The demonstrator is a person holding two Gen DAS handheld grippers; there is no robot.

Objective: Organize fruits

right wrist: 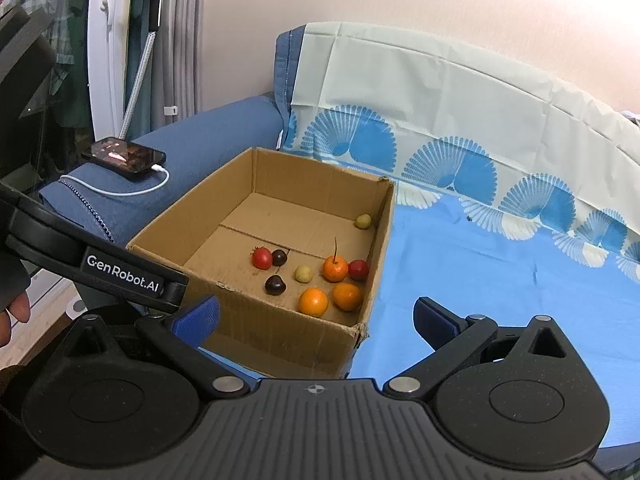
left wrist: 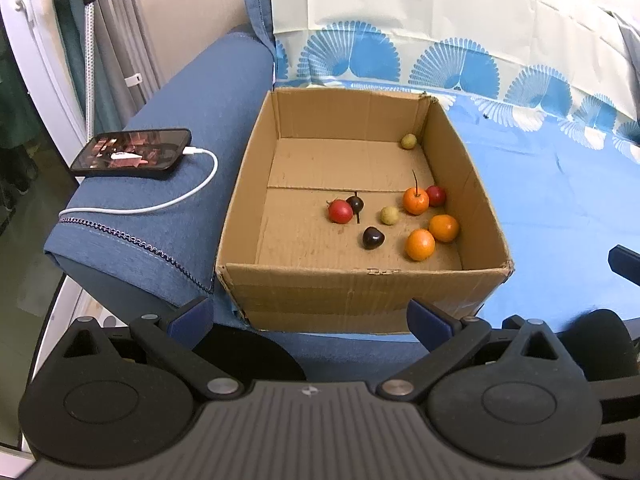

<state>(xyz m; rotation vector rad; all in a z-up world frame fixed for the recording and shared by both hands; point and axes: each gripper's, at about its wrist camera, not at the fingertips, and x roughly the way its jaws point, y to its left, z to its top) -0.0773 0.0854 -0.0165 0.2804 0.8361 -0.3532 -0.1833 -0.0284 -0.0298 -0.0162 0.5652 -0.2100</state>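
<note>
An open cardboard box [left wrist: 360, 292] [right wrist: 280, 340] sits on a blue sofa seat. Inside lie several small fruits: oranges [left wrist: 419, 244] [right wrist: 313, 302], red ones [left wrist: 340, 211] [right wrist: 261, 258], dark ones [left wrist: 373, 237] [right wrist: 275, 285] and yellow-green ones [left wrist: 389, 215] [right wrist: 303, 274], one [left wrist: 409, 141] in the far right corner. My left gripper [left wrist: 310, 318] is open and empty, in front of the box's near wall. My right gripper [right wrist: 316, 318] is open and empty, above the box's near right corner. The left gripper's body [right wrist: 120, 276] shows at the left of the right wrist view.
A phone [left wrist: 132, 154] [right wrist: 124, 158] with a white charging cable lies on the sofa's blue armrest [left wrist: 160, 220], left of the box. A light blue patterned sheet [left wrist: 560, 208] [right wrist: 500, 280] covers the seat and backrest to the right. A door frame and curtains stand at far left.
</note>
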